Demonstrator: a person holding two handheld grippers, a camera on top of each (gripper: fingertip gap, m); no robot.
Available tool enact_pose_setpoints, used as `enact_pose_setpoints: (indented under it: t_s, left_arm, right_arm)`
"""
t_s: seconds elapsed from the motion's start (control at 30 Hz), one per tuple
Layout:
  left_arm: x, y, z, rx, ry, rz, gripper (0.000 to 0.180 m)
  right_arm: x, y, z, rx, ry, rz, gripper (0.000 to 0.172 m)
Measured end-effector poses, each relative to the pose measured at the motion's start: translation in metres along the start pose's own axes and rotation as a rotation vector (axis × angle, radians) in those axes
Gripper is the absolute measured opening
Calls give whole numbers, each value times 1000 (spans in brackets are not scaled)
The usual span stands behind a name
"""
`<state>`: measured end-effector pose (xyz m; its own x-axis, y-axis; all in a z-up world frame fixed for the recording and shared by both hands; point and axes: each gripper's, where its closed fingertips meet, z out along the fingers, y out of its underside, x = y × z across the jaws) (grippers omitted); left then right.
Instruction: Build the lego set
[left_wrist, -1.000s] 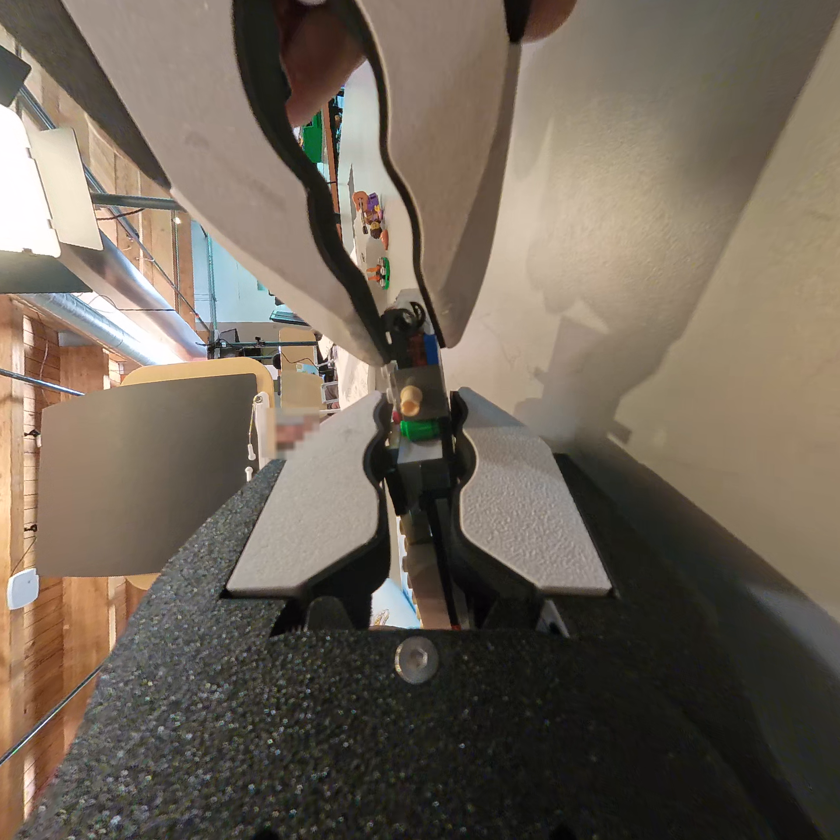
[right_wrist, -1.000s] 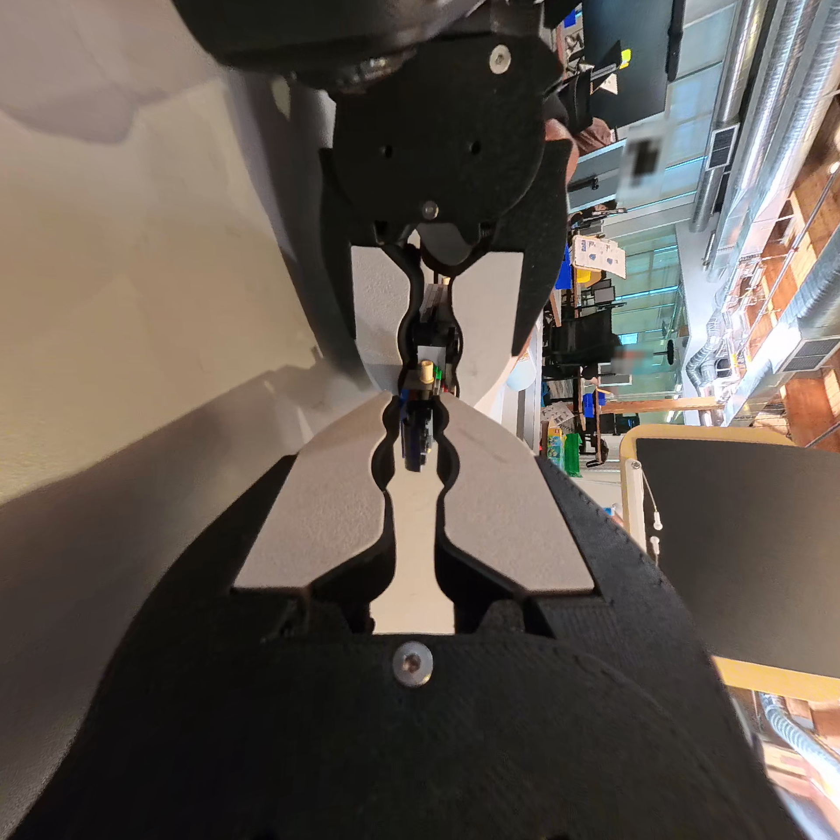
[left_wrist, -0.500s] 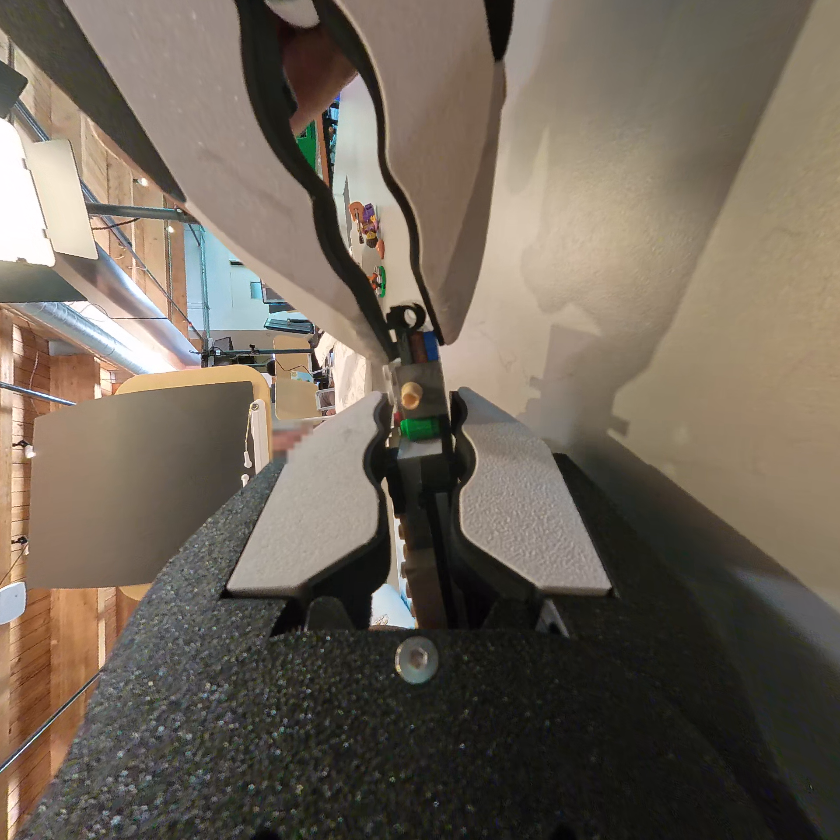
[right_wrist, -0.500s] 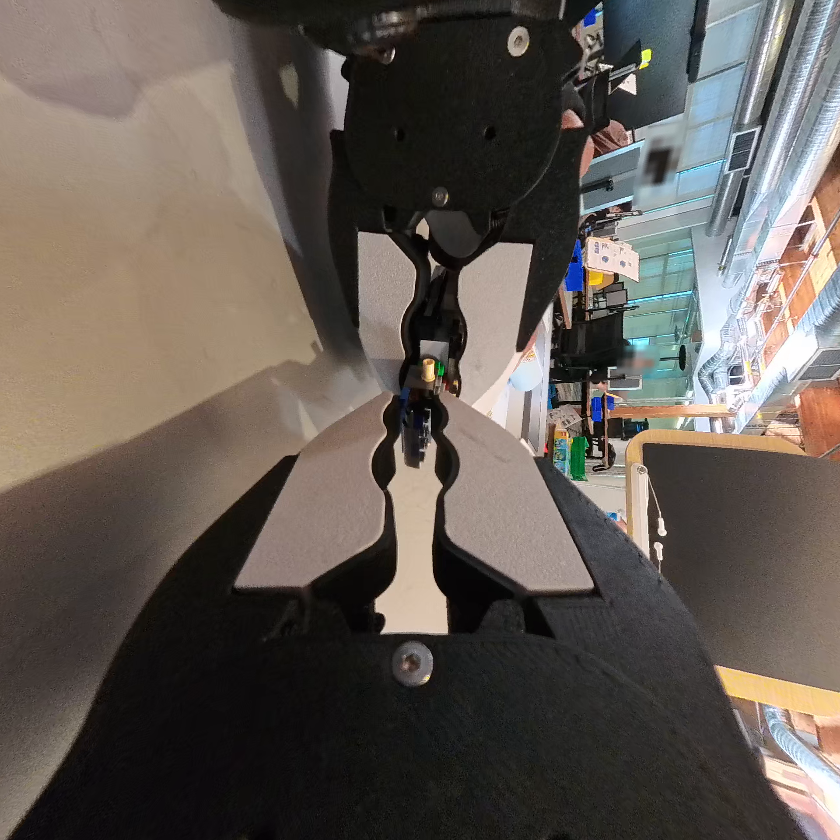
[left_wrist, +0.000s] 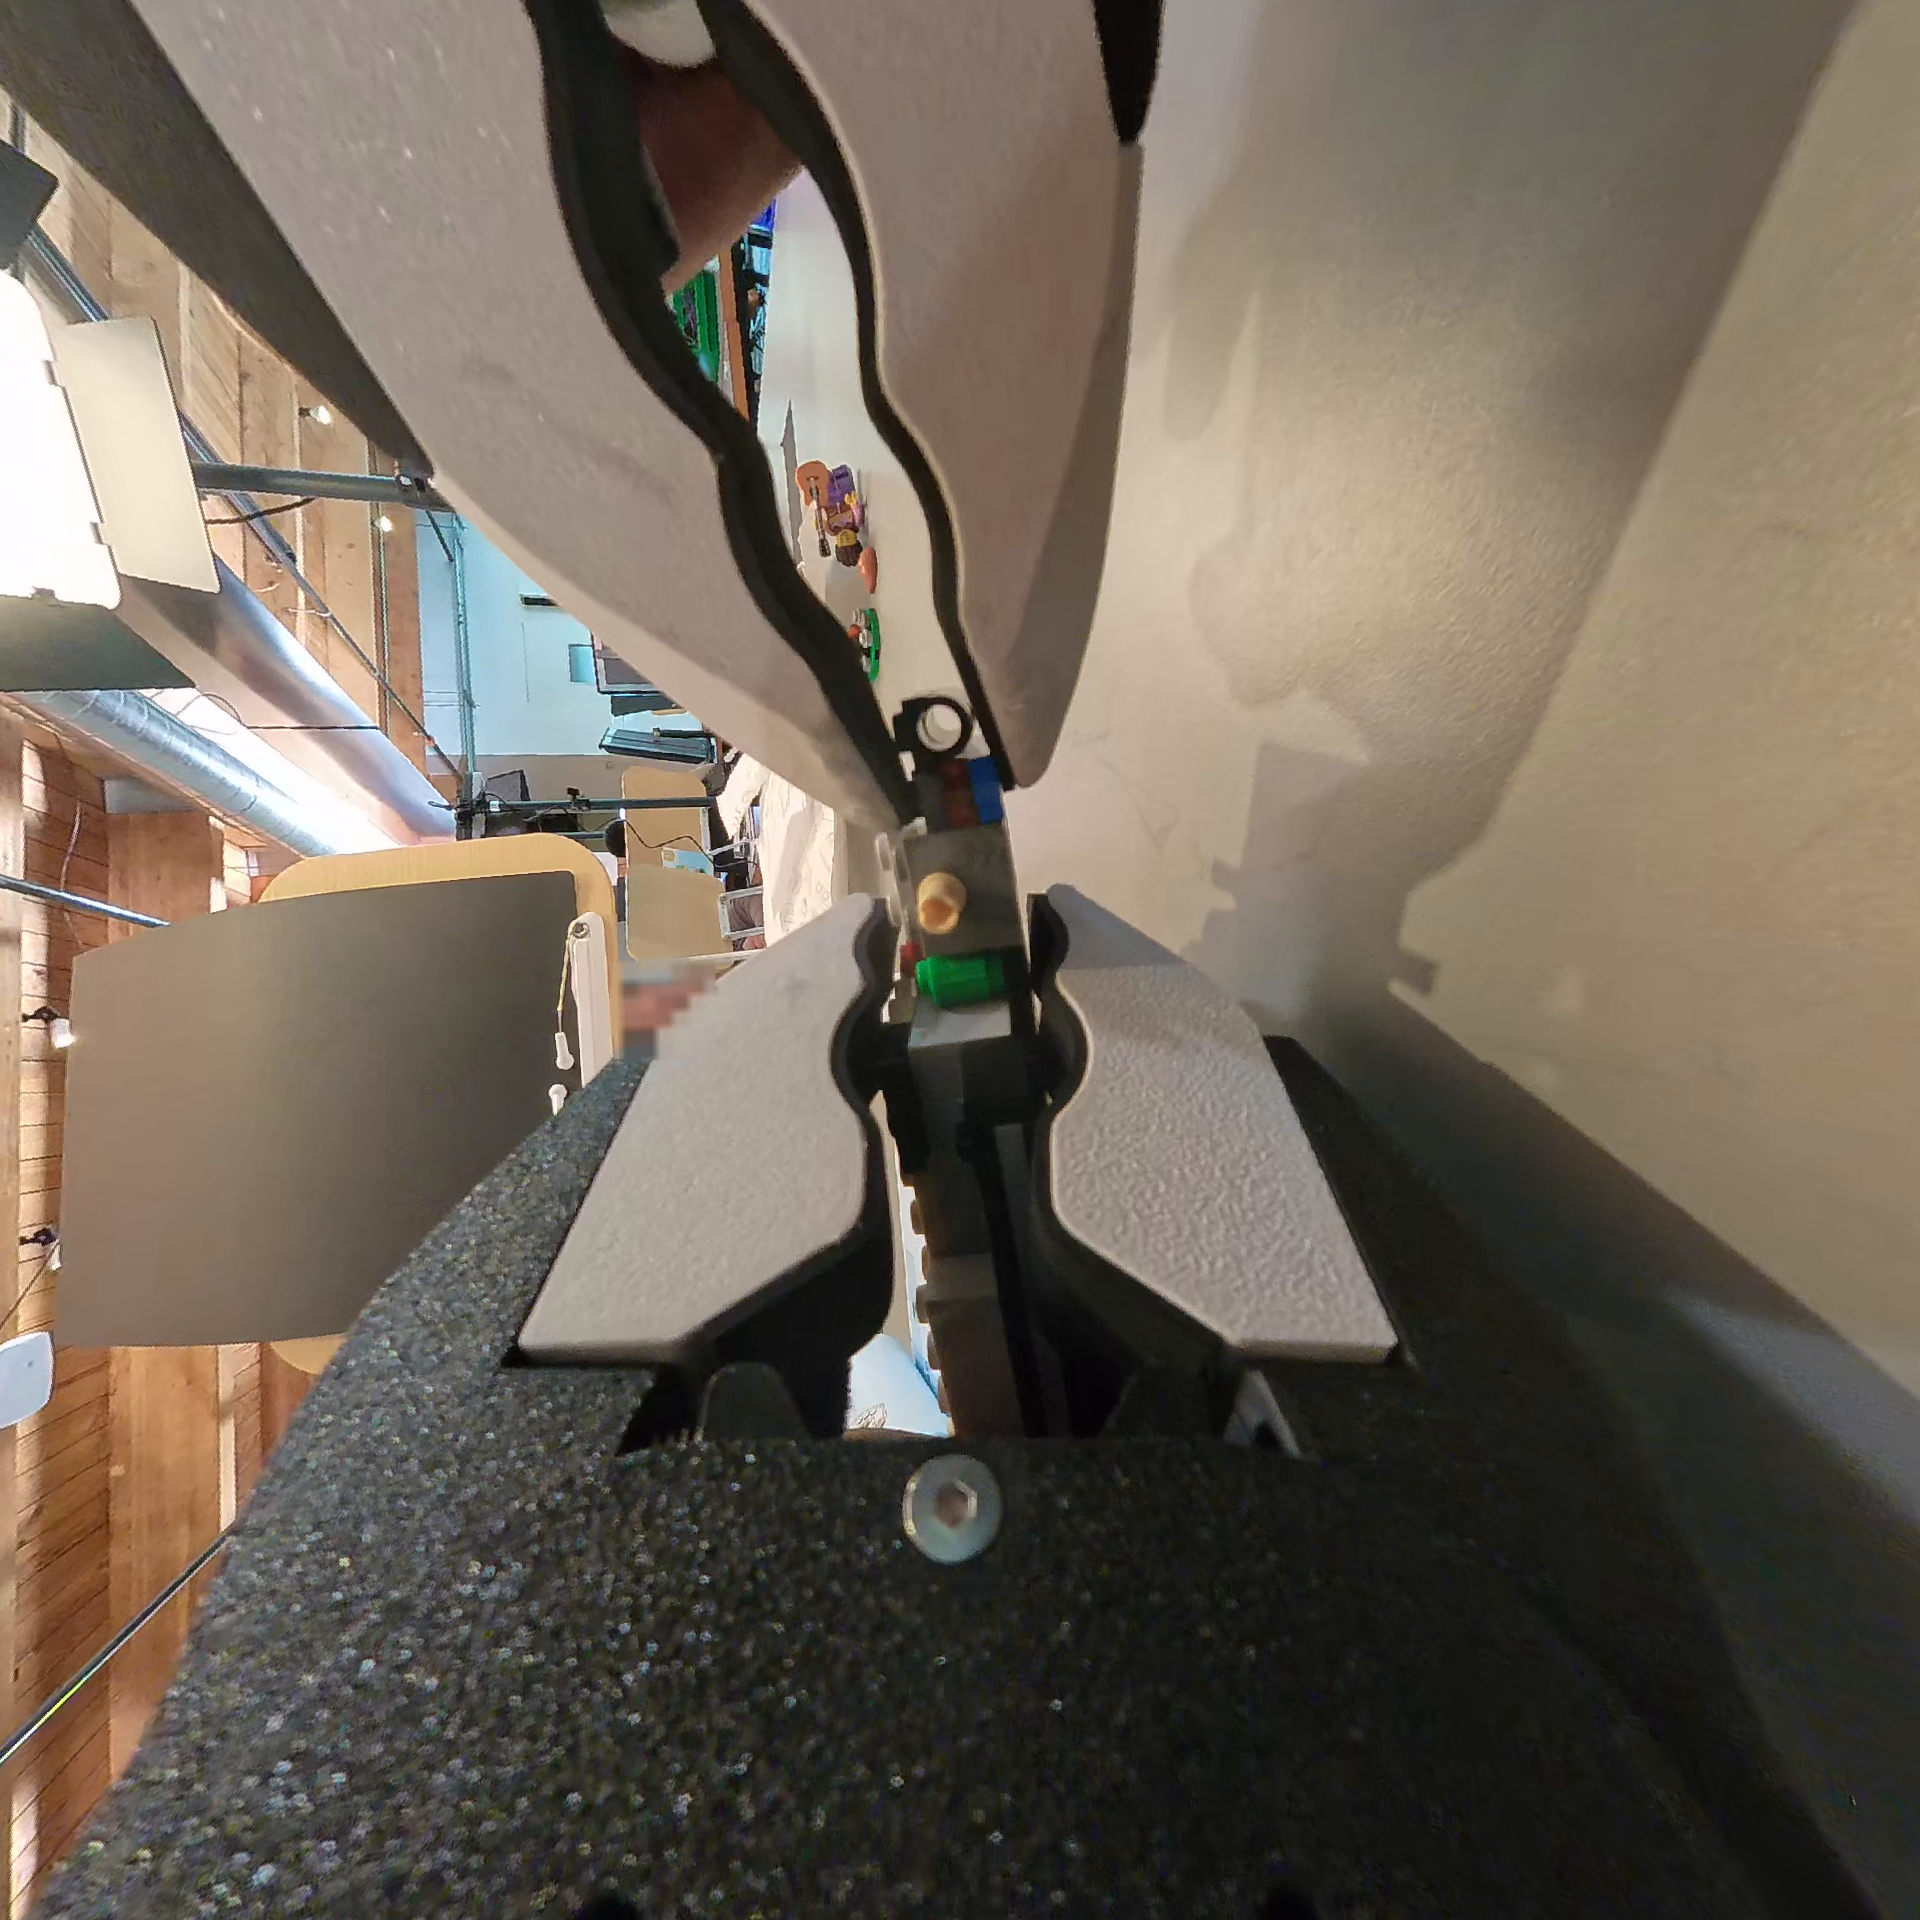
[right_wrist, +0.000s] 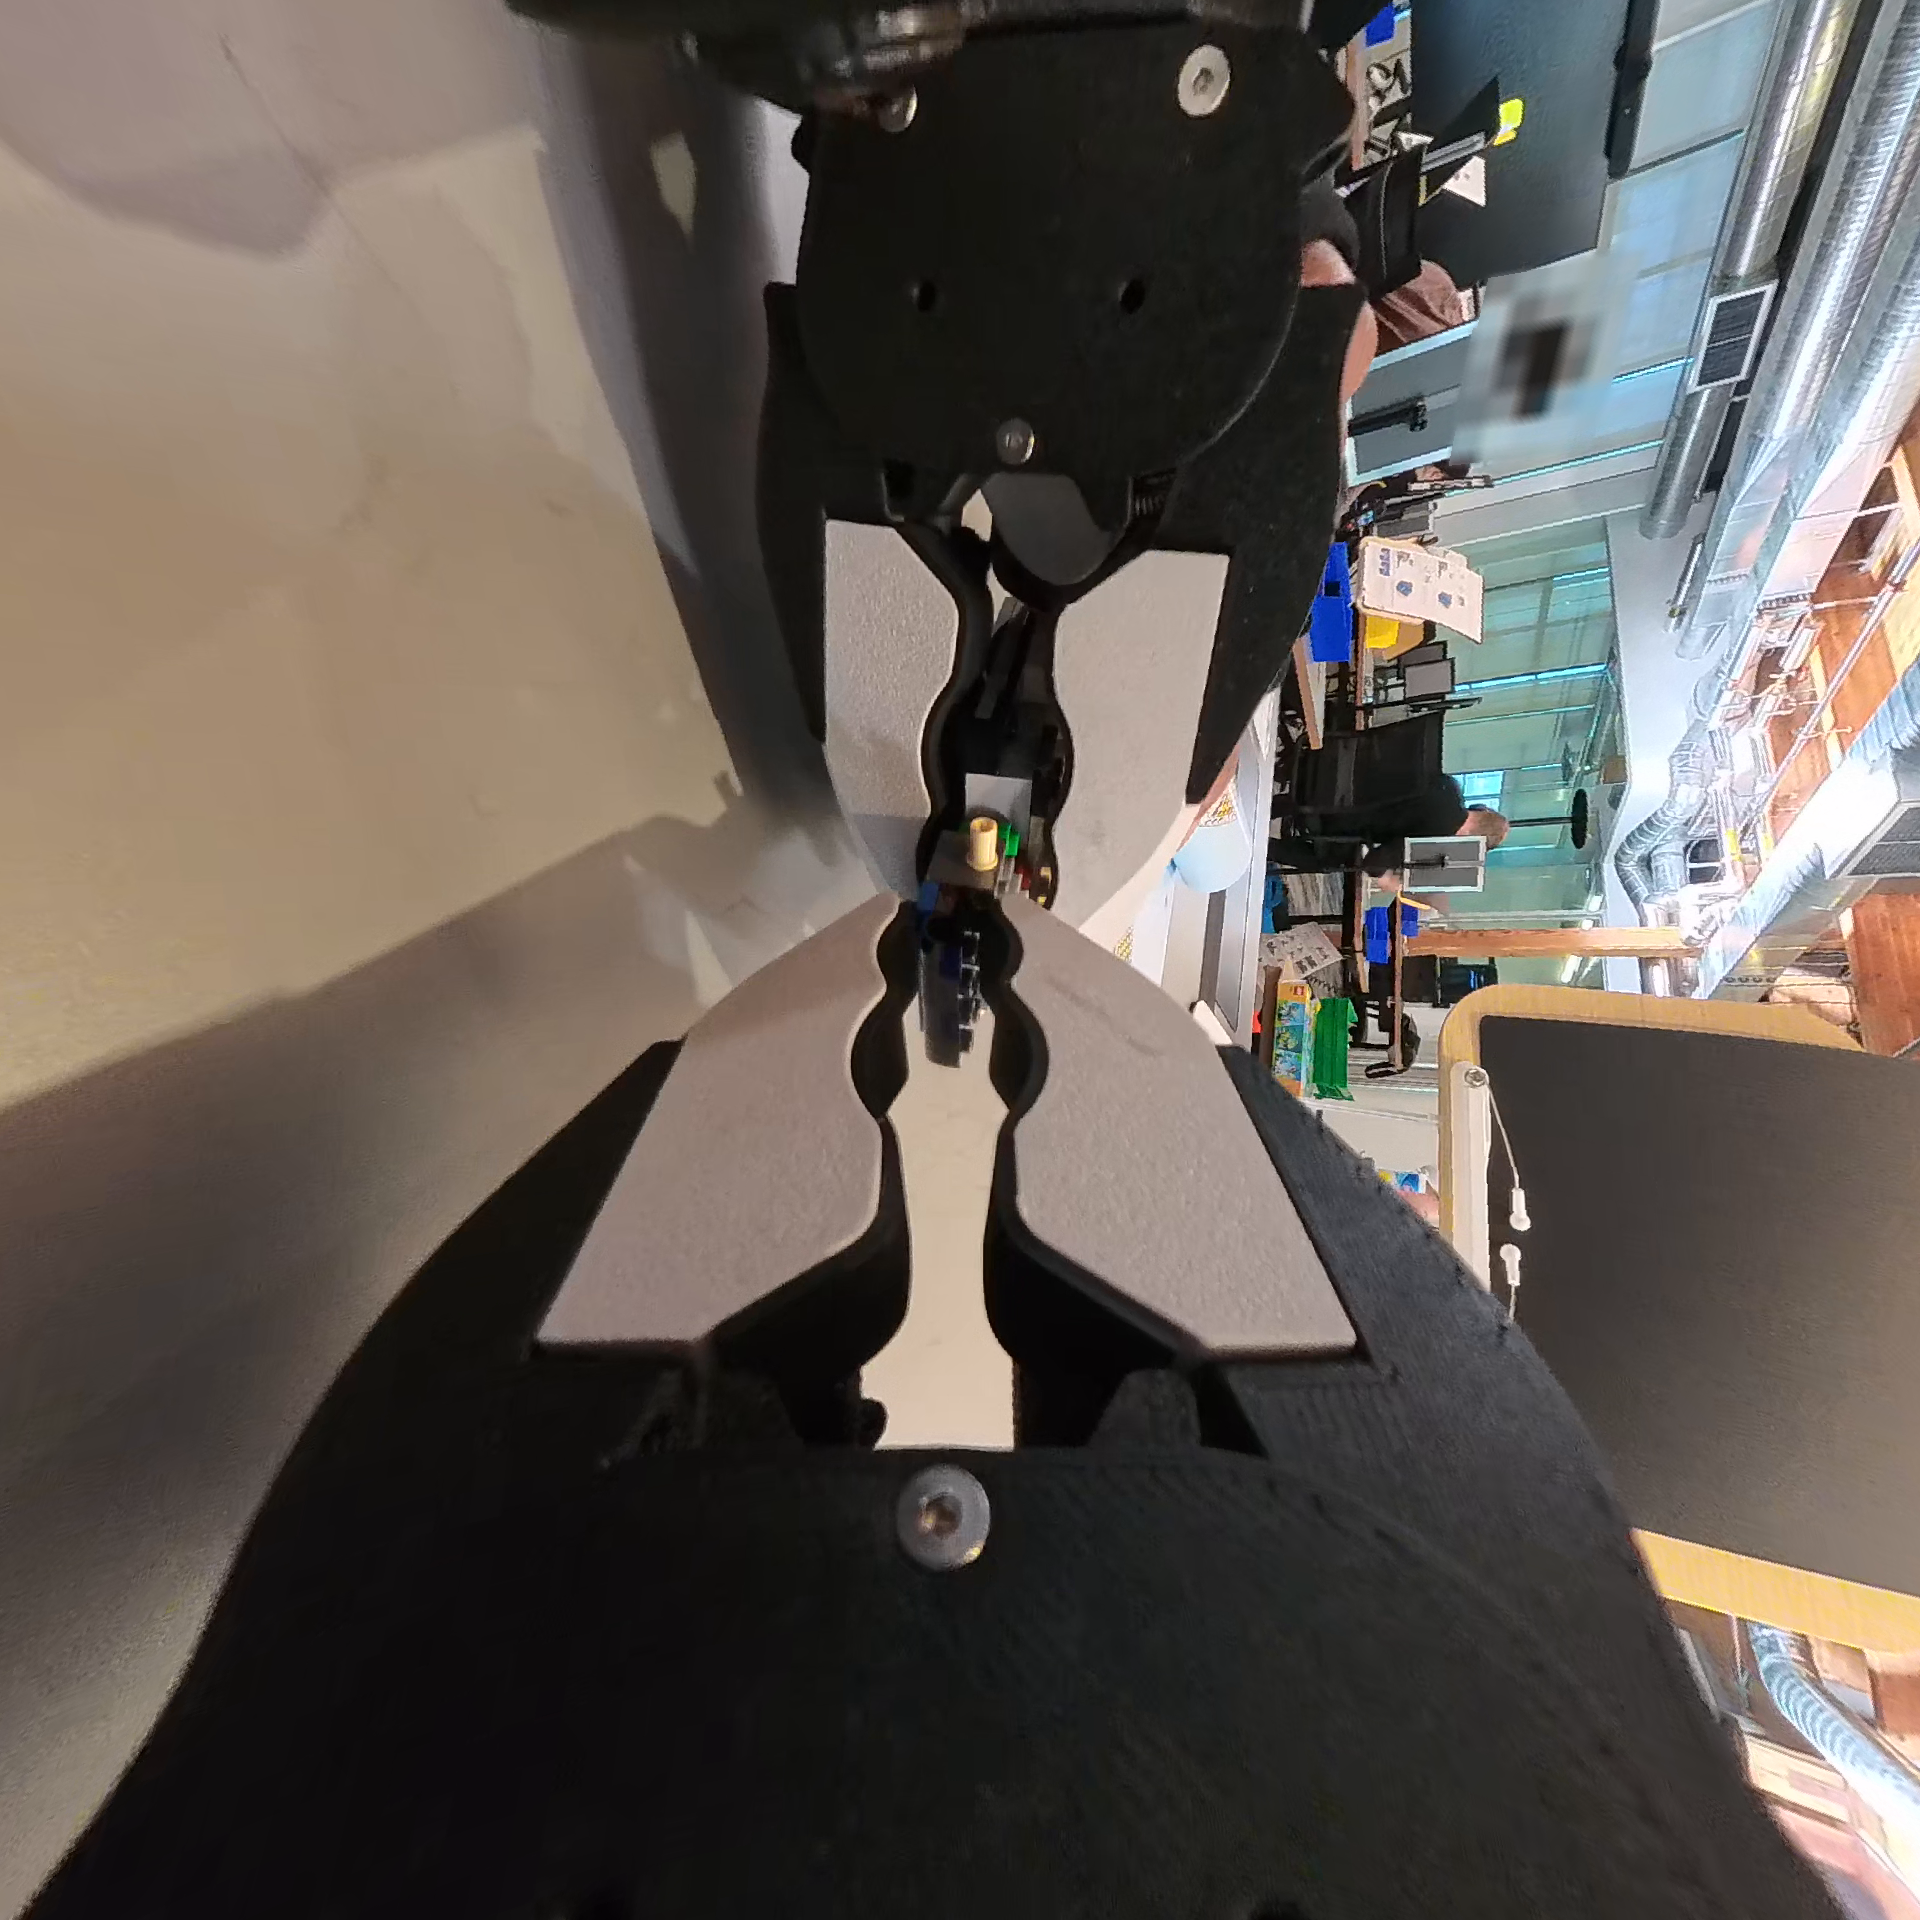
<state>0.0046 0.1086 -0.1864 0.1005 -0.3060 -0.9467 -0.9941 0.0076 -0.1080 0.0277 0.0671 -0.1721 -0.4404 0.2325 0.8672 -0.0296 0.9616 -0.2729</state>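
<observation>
The right gripper (right_wrist: 951, 930) has tilted slightly, yet both grippers stay clamped tip-to-tip on the grey brick assembly with tan peg (left_wrist: 961, 914), the left gripper (left_wrist: 956, 935) below it.

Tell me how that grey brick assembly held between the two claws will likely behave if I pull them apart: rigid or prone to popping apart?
The grey brick assembly looks stiff, being hard plastic. It is built of many small parts, such as the tan peg and green stud, so it may separate at a joint. Both the left claw and right claw clamp it, so it probably won't slip.
</observation>
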Motion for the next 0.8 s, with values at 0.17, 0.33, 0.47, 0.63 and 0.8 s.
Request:
enact_pose_setpoints:
  t_s: [0.17,0.33,0.47,0.63,0.8]
  left_arm:
    - [0,1,1,-3,1,-3,25]
    - [0,1,1,-4,2,-11,25]
    - [2,1,2,0,8,-10,25]
    - [-3,6,4,-13,-24,-2,25]
    - [-11,15,2,-6,-69,-16,25]
  right_arm:
    - [1,0,1,-3,1,5,11]
    - [2,0,1,2,0,17,11]
    - [0,-1,1,11,-12,23,11]
    - [6,1,3,29,80,11,12]
    - [15,9,0,14,152,62,31]
